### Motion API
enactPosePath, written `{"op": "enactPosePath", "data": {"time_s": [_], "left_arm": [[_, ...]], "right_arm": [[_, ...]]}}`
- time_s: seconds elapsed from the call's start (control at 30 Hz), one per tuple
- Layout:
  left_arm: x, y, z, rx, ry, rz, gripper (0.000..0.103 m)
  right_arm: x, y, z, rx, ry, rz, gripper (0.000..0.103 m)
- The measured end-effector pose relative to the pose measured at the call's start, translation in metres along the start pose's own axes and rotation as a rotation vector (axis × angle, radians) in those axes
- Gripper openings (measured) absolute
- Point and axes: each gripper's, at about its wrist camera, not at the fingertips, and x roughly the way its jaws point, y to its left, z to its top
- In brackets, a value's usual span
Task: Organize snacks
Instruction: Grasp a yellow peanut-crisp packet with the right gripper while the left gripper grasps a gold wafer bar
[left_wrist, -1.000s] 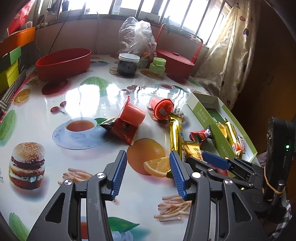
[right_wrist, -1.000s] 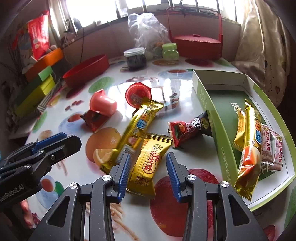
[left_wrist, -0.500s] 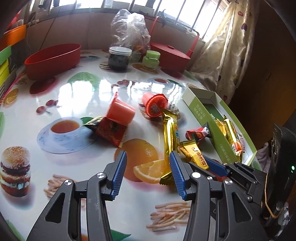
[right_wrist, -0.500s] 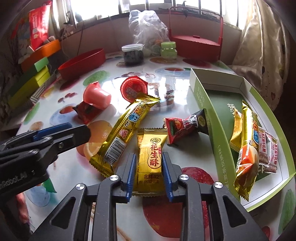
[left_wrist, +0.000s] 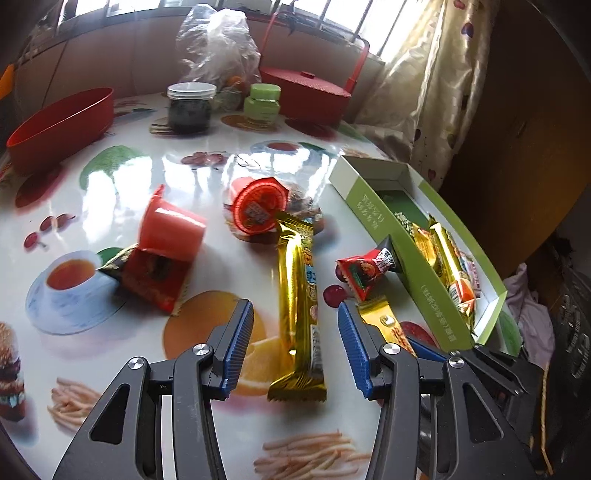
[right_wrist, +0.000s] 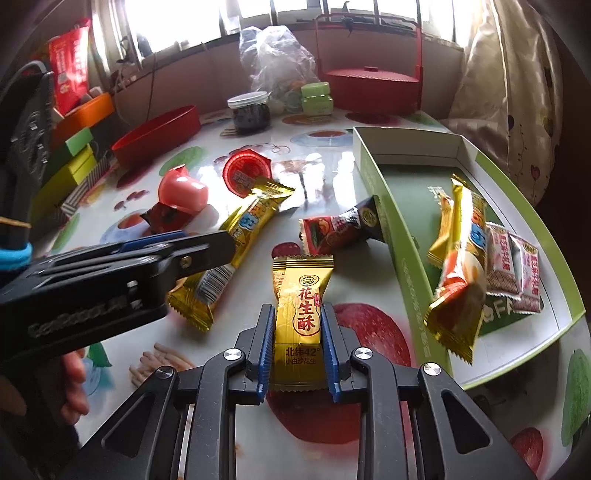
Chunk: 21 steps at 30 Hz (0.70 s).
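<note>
Both of my tools are over the shiny picture table (left_wrist: 110, 177) now. Right gripper (right_wrist: 298, 343): its blue jaws have just been closing, and they now squeeze the short gold candy packet with red writing (right_wrist: 301, 314) from both sides. The packet lies flat on the table, close to the long green and white cardboard box (right_wrist: 391, 236). My left gripper (left_wrist: 295, 339) is half open and holds nothing. The bottom end of the long gold snack bar (left_wrist: 297, 295) lies between its jaws, but the pads do not touch it.

Some snacks are put away, I think. In the box I see a long gold bar (right_wrist: 465, 236) like the one on the table, a small gold packet (right_wrist: 441, 229) beside it, and two small pink and white packets (right_wrist: 513, 266).

More are left out on the table. One is the small red and black packet (right_wrist: 340, 227), which leans against the outside wall of the box. Farther off lie a pink plastic jelly cup on its side (left_wrist: 170, 230), resting on a dark red flat packet (left_wrist: 151, 273), and a red jelly cup with a round red lid (left_wrist: 256, 210) touching the top of the long bar.

So I guess the job is about half done. The box has lots of room. Next I think my right packet should go up and into the box.
</note>
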Motion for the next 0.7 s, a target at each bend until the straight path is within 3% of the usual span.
{"op": "enactPosePath", "data": {"time_s": [0.7], "left_arm": [[0.023,-0.015,0.005,0.090,0.012,0.083,0.049]], "right_arm": [[-0.003,-0.005,-0.005,0.020,-0.010,0.007,0.023]]}}
